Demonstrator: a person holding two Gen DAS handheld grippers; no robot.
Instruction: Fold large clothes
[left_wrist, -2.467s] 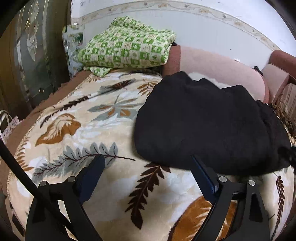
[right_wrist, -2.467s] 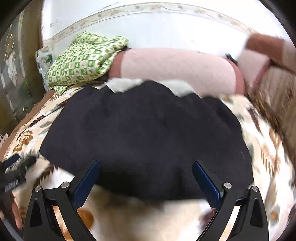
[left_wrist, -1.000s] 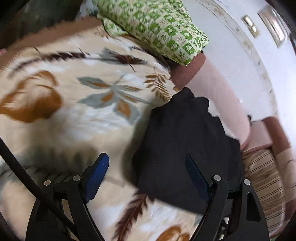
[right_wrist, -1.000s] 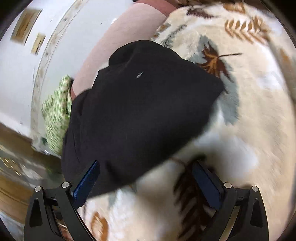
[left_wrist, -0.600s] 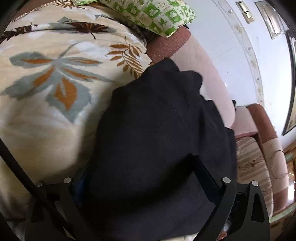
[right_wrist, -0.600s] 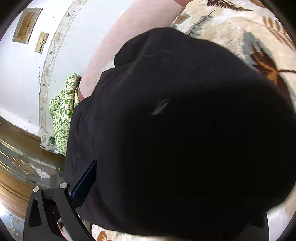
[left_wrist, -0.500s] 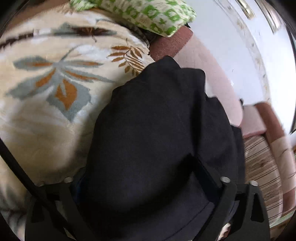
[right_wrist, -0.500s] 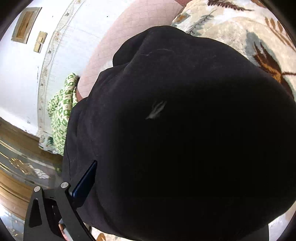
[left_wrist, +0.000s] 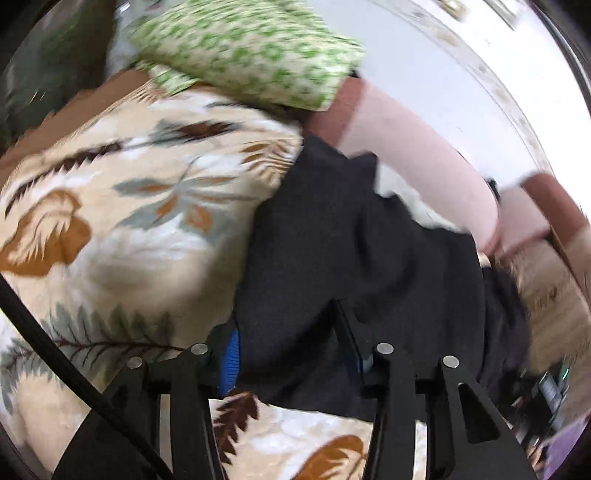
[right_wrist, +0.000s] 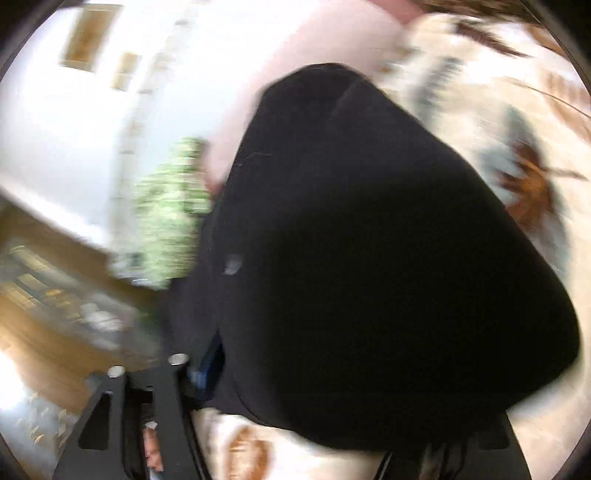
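A folded black garment (left_wrist: 362, 266) lies on a leaf-patterned blanket (left_wrist: 122, 229) on a bed. My left gripper (left_wrist: 291, 347) is shut on the garment's near left edge; black cloth bunches between its blue-padded fingers. In the right wrist view the black garment (right_wrist: 369, 258) fills most of the frame and hangs over my right gripper (right_wrist: 332, 387). Only its left finger (right_wrist: 210, 358) shows, pressed against the cloth; the right finger is hidden under the fabric. The view is blurred by motion.
A green-and-white checked folded blanket (left_wrist: 251, 51) sits at the bed's head, also blurred in the right wrist view (right_wrist: 166, 221). A pink padded headboard (left_wrist: 413, 147) runs along the white wall. A wooden floor (right_wrist: 44, 332) lies beside the bed.
Both grippers have closed in on the black garment's side edges. The left jaws have narrowed and now pinch cloth. Both cameras are swinging, and the garment is lifting and bunching.
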